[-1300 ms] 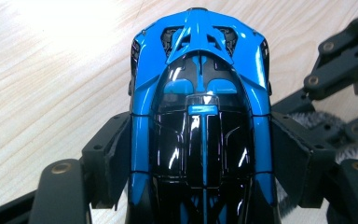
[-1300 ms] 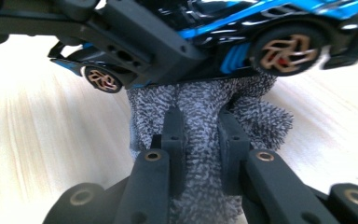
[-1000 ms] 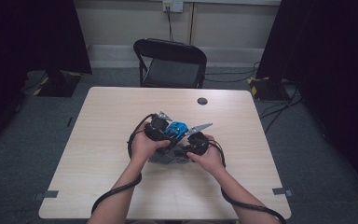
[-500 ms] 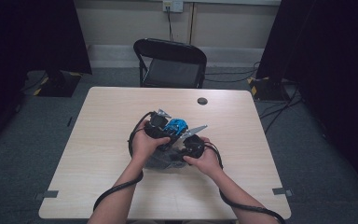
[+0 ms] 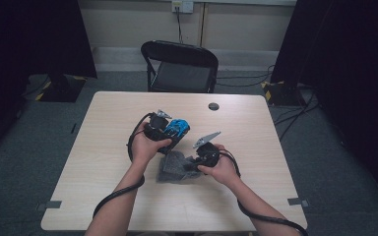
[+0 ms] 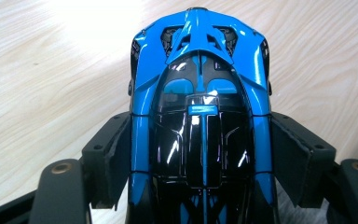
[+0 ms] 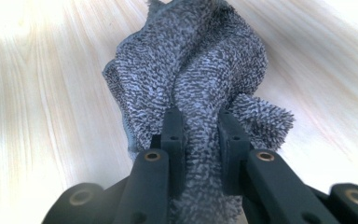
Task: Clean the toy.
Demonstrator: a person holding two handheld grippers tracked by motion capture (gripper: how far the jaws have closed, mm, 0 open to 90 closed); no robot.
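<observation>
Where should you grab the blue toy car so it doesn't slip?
Grab the toy car across its middle, one pad on each long side, coming in from one end along its length. Its sides there are straight and nearly parallel, while the far end narrows and curves. That is how the left gripper grips it now, pads pressed on both flanks.

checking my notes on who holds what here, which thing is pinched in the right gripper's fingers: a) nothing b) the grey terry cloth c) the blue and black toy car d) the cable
b: in the right gripper view the right gripper has its fingers closed on a bunched fold of the grey terry cloth, while the blue and black toy car sits in the left gripper.
</observation>
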